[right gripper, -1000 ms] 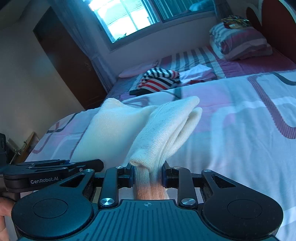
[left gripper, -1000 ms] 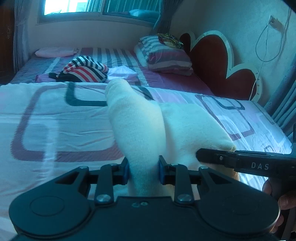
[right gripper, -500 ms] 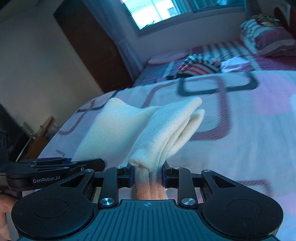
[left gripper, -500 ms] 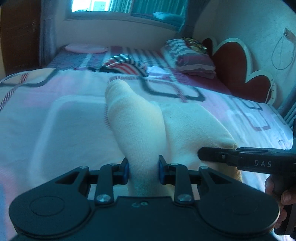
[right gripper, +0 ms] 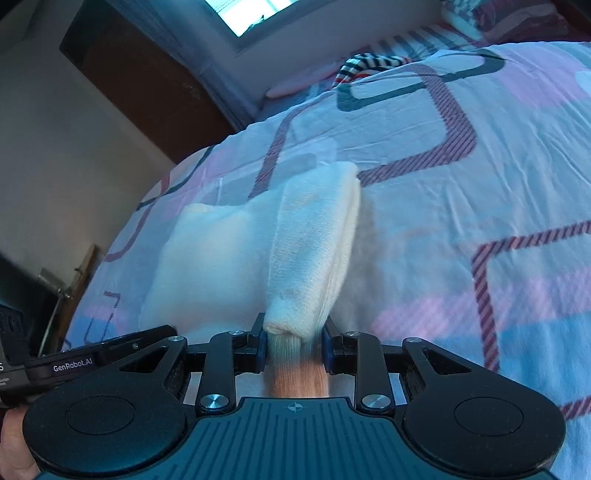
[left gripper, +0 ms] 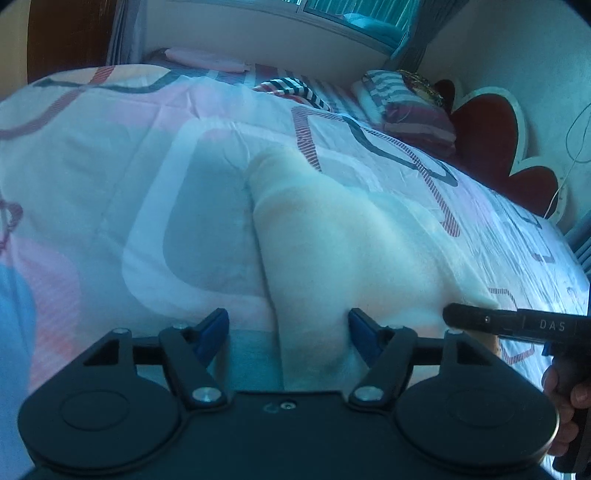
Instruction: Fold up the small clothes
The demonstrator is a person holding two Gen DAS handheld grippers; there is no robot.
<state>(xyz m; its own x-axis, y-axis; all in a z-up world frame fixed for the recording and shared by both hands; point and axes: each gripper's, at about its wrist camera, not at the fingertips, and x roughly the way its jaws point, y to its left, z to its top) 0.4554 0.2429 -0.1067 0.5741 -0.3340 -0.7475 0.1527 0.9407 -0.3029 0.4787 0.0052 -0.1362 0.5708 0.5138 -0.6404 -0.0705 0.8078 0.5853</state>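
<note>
A cream knitted garment (left gripper: 332, 236) lies folded on the patterned bedspread (left gripper: 110, 177). My left gripper (left gripper: 288, 332) is open, its blue pads spread on either side of the garment's near edge. My right gripper (right gripper: 293, 349) is shut on the other end of the cream garment (right gripper: 306, 240), where an orange-tinted cuff shows between the pads. The right gripper also shows in the left wrist view (left gripper: 517, 325) at the right, and the left gripper shows in the right wrist view (right gripper: 92, 362) at the lower left.
A striped red, white and dark garment (left gripper: 295, 88) lies farther up the bed. Striped pillows (left gripper: 406, 107) sit against a red heart-shaped headboard (left gripper: 491, 147). A dark wooden door (right gripper: 147, 85) and a window (right gripper: 258, 14) stand beyond the bed's edge.
My left gripper has opened and let go of the cream garment. Both grippers have tipped down and the garment has dropped onto the bedspread. The right gripper stays shut on it.
</note>
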